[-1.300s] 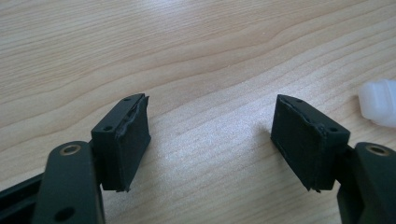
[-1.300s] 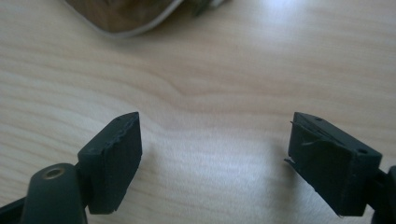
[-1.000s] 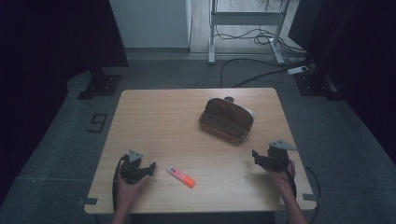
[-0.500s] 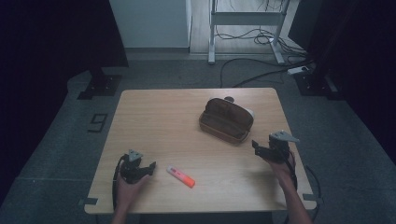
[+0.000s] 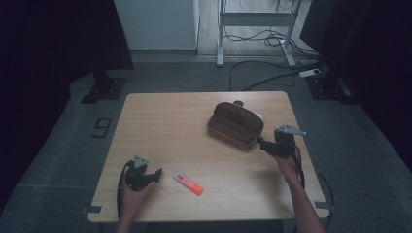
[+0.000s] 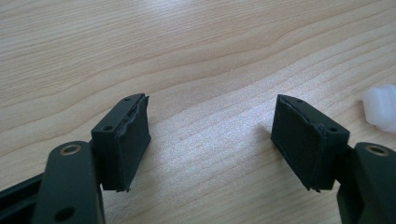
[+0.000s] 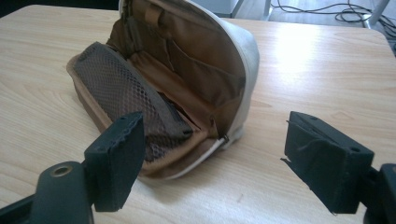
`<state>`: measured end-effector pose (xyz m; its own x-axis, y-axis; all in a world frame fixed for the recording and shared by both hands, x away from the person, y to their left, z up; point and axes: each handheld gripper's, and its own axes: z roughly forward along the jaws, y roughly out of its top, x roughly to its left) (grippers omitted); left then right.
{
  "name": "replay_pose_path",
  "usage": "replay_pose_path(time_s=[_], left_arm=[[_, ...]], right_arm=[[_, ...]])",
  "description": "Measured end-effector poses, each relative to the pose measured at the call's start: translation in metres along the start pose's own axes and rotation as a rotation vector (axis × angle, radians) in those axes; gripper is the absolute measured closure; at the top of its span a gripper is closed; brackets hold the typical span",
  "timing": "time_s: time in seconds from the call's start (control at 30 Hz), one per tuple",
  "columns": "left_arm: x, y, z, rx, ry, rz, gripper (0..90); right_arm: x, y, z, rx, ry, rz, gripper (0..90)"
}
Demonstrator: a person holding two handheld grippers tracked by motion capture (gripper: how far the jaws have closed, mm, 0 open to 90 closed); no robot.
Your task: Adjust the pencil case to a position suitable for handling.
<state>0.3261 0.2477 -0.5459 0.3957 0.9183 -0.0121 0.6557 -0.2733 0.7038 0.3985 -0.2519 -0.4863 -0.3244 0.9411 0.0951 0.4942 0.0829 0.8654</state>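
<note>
Pouch (image 5: 235,124) lies unzipped on surface (image 5: 165,126), mouth facing right hand-held gripper (image 5: 265,145); jaws apart, empty, just beside pouch. Marker (image 5: 188,183) well apart from pouch. Left hand-held gripper (image 5: 156,175) near marker, jaws apart, empty.

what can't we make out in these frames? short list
- Pencil case bottom: right gripper view, the mesh pocket and shadow hide what lies inside.
- Marker: high view, too small to read any label; left gripper view cuts it off at the right edge, only the white end showing.
- Round object behind the case: high view, mostly hidden by the case, unidentifiable.
</note>
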Motion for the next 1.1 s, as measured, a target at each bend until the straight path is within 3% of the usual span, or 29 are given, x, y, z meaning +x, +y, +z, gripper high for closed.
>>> replay_pose_path(time_s=[0.37, 0.4, 0.6, 0.8, 1.1], left_arm=[[0.000, 0.000, 0.000, 0.001, 0.001, 0.000, 27.6], [0.000, 0.000, 0.000, 0.001, 0.001, 0.000, 27.6], [0.000, 0.000, 0.000, 0.001, 0.001, 0.000, 27.6], [0.000, 0.000, 0.000, 0.000, 0.001, 0.000, 27.6], [0.000, 0.000, 0.000, 0.000, 0.001, 0.000, 27.6]], right_arm=[[-0.001, 0.014, 0.011, -0.017, 0.005, -0.009, 19.9], [0.000, 0.016, 0.016, 0.005, 0.005, -0.005, 19.4], [0.004, 0.024, 0.024, 0.003, 0.005, -0.030, 20.0], [0.003, 0.030, 0.035, 0.012, 0.000, -0.020, 19.7], [0.001, 0.030, 0.053, 0.030, -0.006, -0.040, 21.6]])
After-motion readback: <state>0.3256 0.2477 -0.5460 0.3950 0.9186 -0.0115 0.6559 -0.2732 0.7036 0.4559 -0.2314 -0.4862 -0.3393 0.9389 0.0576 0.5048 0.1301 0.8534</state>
